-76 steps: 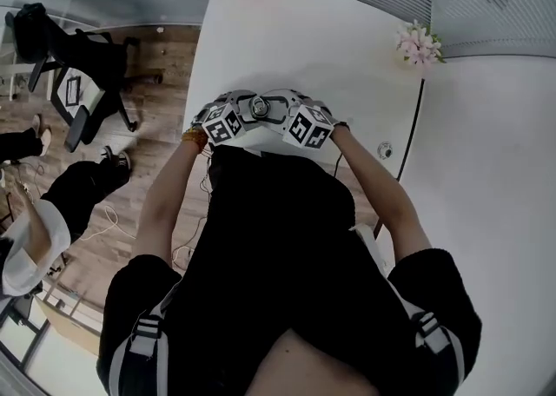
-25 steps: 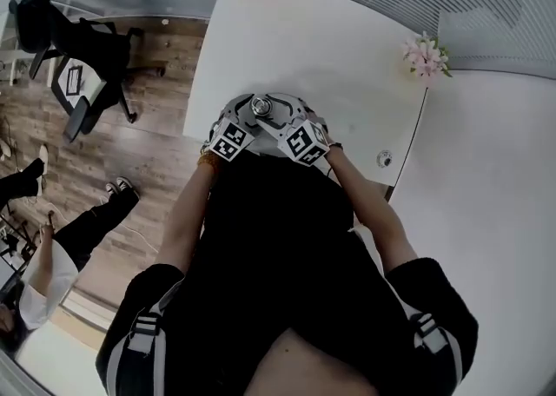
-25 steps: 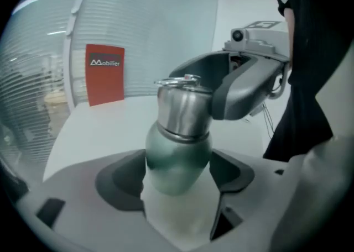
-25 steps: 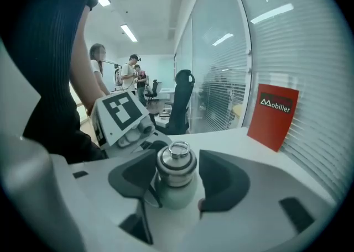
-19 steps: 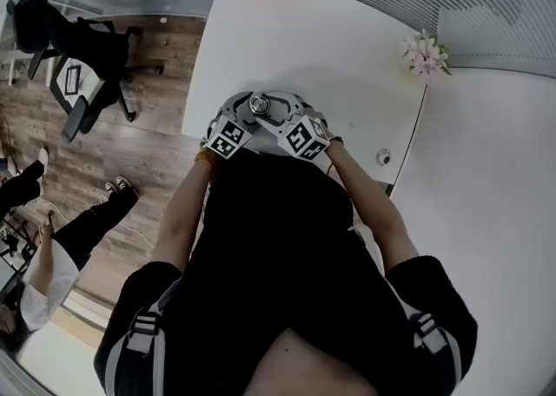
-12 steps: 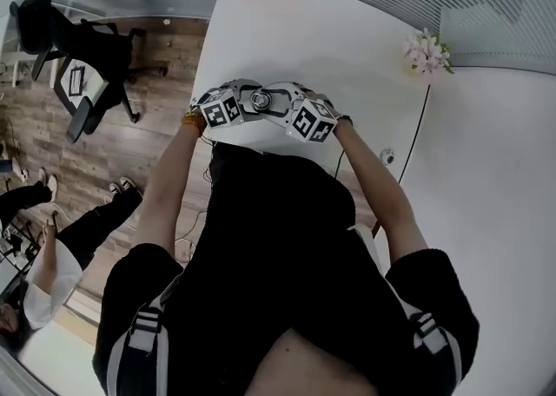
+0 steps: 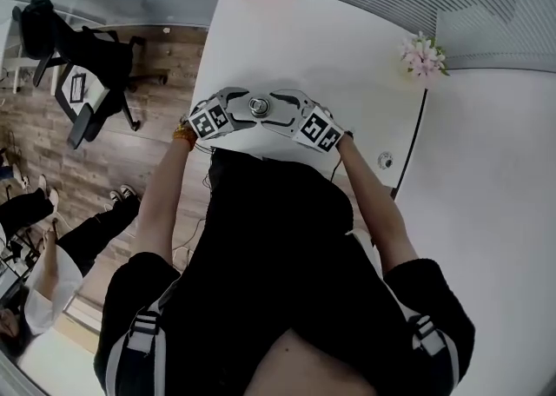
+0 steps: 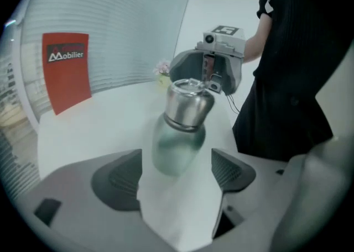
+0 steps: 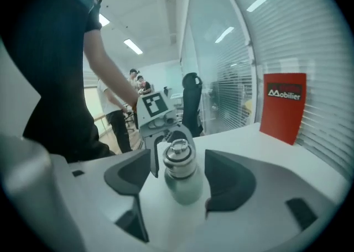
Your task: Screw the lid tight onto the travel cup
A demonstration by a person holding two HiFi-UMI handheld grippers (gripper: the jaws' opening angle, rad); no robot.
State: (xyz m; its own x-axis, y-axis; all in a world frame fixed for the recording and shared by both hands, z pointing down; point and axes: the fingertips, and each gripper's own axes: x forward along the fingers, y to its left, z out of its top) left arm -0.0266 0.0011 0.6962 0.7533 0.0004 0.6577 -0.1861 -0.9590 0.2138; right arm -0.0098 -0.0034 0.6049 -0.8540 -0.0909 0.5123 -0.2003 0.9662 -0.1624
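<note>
Steel lid (image 9: 178, 154) sits atop the green cup (image 9: 185, 184), which stands upright on the table (image 7: 287, 47). Jaws of the left gripper (image 8: 177, 163) and right gripper (image 9: 178, 174) have just been opening. Both stand released, flanking the cup's body from opposite sides without touching it.

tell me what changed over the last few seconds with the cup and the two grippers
The left gripper and right gripper have spread apart to either side of the cup; a second ago they sat close together. Both sets of jaws have just been opening, the cup between them untouched. The cup stays upright with its lid on, near the table edge.
</note>
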